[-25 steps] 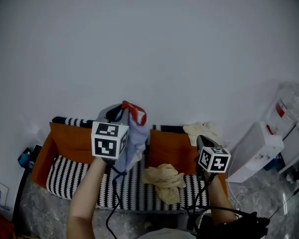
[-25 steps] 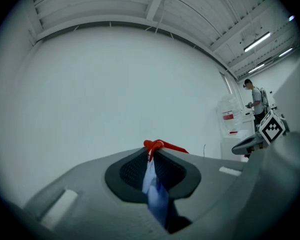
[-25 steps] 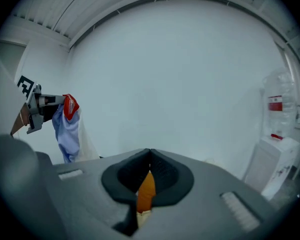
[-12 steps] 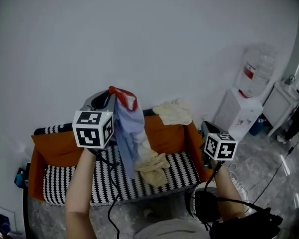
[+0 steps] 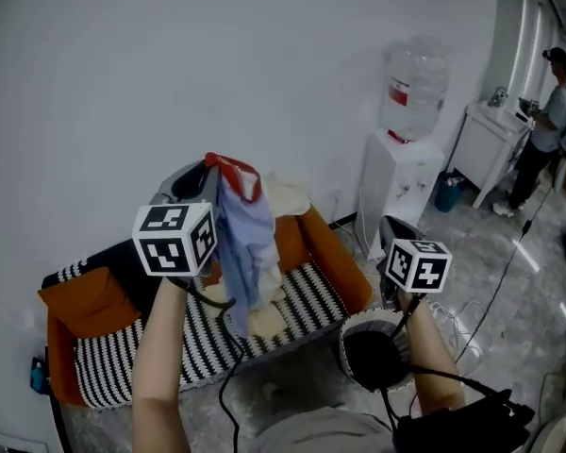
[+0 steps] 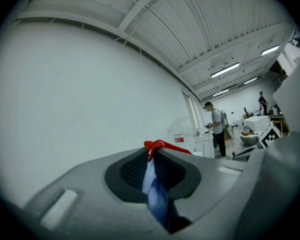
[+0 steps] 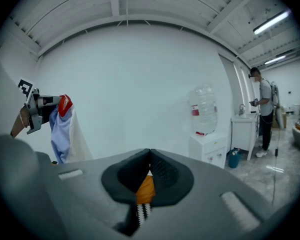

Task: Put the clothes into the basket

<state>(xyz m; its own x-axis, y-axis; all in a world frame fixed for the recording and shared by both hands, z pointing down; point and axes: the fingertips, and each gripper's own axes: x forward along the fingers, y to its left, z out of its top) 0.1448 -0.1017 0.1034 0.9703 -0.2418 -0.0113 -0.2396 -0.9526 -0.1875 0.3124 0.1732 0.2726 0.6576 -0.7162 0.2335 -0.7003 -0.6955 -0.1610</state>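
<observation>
Blue-and-red cloth garment is gripped in the left tongs, hanging below them, so carrying is judged in hand; next a swing over the round dark woven basket beneath the shut, empty right tongs and a release are called for.

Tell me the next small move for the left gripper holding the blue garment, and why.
Probably carry the left gripper right and down toward the round black basket with a pale woven rim: its fingers are clamped on the blue, red and white garment, which hangs over the black-and-white striped sofa, left of the basket.
</observation>
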